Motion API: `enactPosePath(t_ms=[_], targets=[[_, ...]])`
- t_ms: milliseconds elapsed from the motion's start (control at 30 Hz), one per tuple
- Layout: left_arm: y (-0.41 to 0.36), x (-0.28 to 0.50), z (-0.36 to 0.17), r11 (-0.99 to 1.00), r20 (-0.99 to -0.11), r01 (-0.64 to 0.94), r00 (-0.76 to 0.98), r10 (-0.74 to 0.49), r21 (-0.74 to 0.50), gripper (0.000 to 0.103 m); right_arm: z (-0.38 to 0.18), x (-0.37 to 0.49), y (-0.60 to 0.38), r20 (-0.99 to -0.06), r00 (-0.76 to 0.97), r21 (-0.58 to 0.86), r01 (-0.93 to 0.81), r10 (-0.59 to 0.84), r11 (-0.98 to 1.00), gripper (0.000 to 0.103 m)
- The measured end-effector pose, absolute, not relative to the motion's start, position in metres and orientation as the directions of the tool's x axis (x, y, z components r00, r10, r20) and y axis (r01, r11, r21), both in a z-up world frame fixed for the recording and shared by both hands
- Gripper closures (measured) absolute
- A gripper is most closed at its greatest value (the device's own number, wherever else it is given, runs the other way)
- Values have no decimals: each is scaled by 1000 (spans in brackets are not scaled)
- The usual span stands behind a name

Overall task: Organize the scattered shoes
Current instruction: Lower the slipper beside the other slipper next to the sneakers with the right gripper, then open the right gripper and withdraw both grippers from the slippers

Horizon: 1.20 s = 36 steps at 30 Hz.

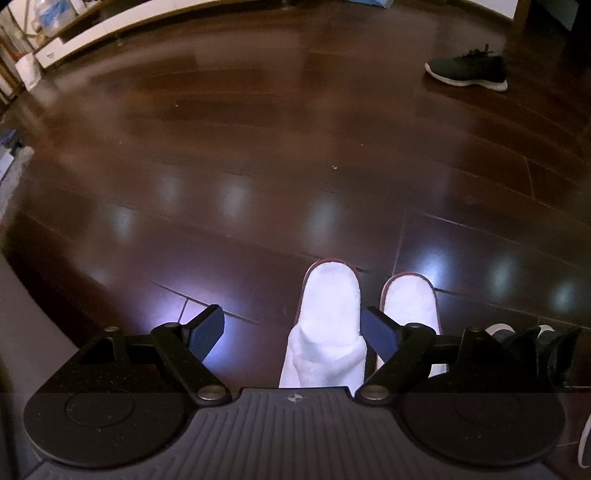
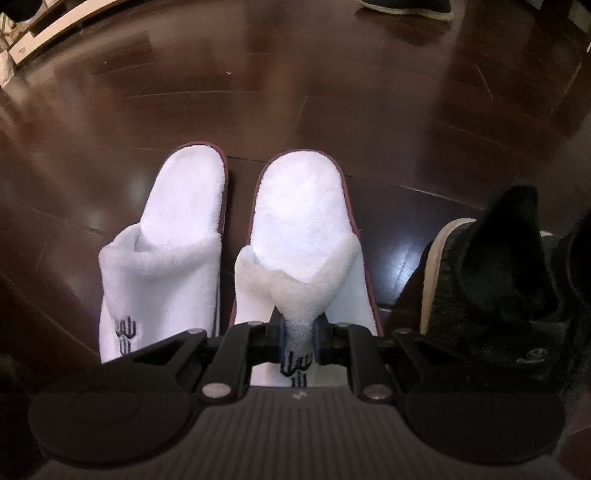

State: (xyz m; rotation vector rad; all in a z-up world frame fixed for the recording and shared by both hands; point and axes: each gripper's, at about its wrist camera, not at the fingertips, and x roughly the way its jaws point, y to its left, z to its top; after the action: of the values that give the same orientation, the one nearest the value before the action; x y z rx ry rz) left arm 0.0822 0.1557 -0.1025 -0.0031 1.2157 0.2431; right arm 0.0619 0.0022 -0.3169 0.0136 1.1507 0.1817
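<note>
A home: dark wood floor (image 1: pixel 258 155) (glossy), white slippers (image 2: pixel 295 221), sneaker (image 1: pixel 467 70)

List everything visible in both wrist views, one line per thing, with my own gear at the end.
white slippers: two, white terry with dark red edging, side by side on the floor, heels away from the cameras; the right one is pinched at its upper.
dark sneaker: one, black knit with pale sole, just right of the slippers.
far sneaker: one, black with white sole, alone across the floor.
floor: dark glossy wood.
white shelf unit: one, along the far edge.
left gripper: open, above the left slipper.
right gripper: shut on the right slipper's upper.
</note>
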Motion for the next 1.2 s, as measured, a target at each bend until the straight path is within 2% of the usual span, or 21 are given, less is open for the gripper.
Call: enactPosePath(t_ms=[233, 600, 967, 1067, 1133, 1200], targets=[[156, 84, -102, 974, -930, -193, 321, 180, 121, 17, -325, 66, 8, -912, 388, 89, -127, 131, 988, 86], [151, 85, -97, 976, -930, -197, 331, 158, 96, 17, -345, 63, -2, -922, 355, 191, 61, 158, 980, 85], [148, 88, -97, 977, -931, -193, 332, 151, 90, 17, -348, 62, 4, -923, 351, 197, 81, 157, 977, 82], [148, 86, -97, 977, -932, -197, 329, 150, 88, 17, -347, 60, 2, -925, 342, 209, 87, 168, 974, 74], [148, 85, -96, 976, -932, -201, 331, 149, 84, 17, -345, 59, 0, -925, 335, 220, 88, 180, 971, 64], [147, 85, -94, 976, -931, -203, 334, 146, 80, 17, -342, 59, -1, -922, 334, 232, 77, 194, 970, 62]])
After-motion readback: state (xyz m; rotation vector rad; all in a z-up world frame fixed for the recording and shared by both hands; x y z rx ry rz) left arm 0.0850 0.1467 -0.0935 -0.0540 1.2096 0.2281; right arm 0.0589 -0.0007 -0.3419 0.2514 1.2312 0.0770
